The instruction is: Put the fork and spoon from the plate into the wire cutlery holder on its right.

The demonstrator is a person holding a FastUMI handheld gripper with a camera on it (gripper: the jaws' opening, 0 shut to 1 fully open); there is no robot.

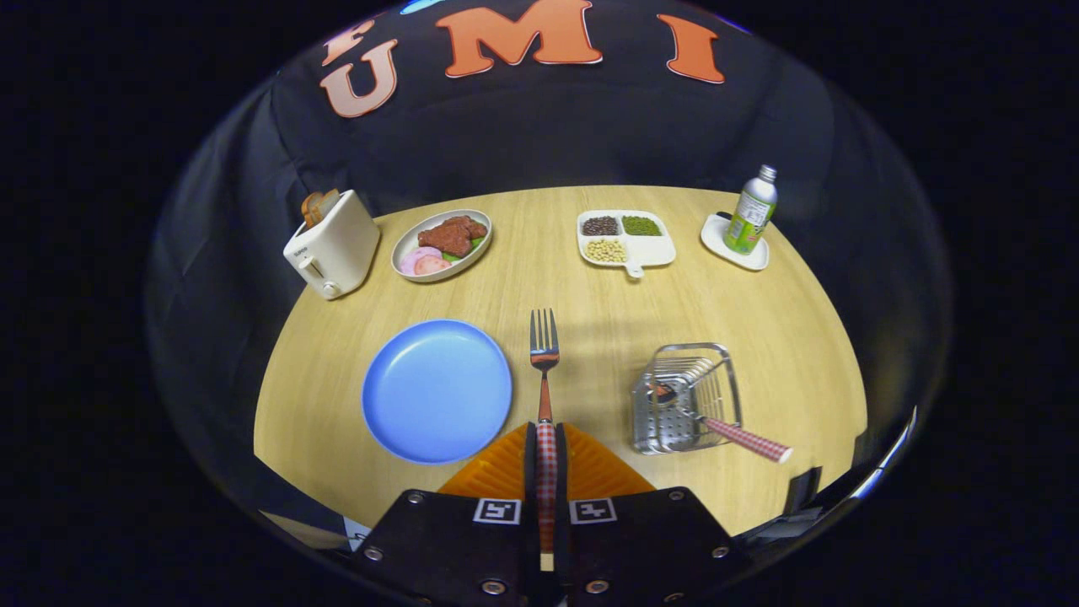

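The gripper (546, 472) clamps both fingers on the checked red-and-white handle of a steel fork (544, 362), whose tines point straight ahead beyond the fingertips, above the wooden table (590, 295). Just to the left of the fingers lies a round blue plate (437, 390). To their right stands the wire cutlery holder (687, 396), with a spoon (725, 432) of the same checked handle leaning out of it.
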